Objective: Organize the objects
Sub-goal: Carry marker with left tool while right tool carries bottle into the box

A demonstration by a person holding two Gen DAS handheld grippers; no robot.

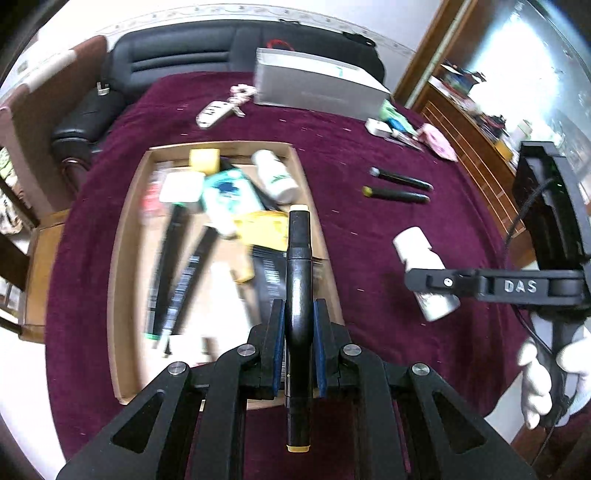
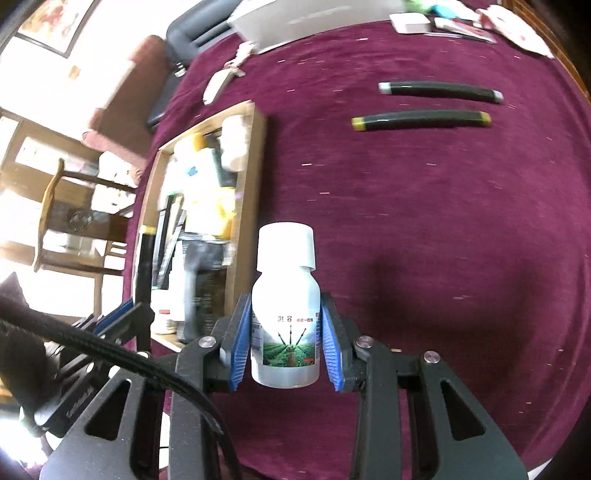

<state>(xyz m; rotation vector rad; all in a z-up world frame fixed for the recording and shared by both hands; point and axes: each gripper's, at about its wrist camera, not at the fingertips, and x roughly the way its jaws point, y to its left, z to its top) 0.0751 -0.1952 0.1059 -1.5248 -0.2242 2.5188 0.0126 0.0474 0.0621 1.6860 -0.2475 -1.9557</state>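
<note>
Left claw (image 1: 299, 347) pinching the black marker (image 1: 298, 288) above the cardboard tray (image 1: 127, 236), right claw (image 2: 284, 339) pinching the white bottle (image 2: 285, 295) beside it: lower your marker flat among the tray's pens before releasing.

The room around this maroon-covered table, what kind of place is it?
Probably a home living room: a black leather sofa behind the maroon tablecloth, a wooden shelf unit of clutter, and a framed picture on the wall.

The left wrist view looks steeply down, close over the cardboard tray (image 1: 129, 236) at frame centre, while the right wrist view faces across the maroon cloth (image 2: 443, 221), tray at left; both share two markers (image 1: 399, 188) upper right.
</note>
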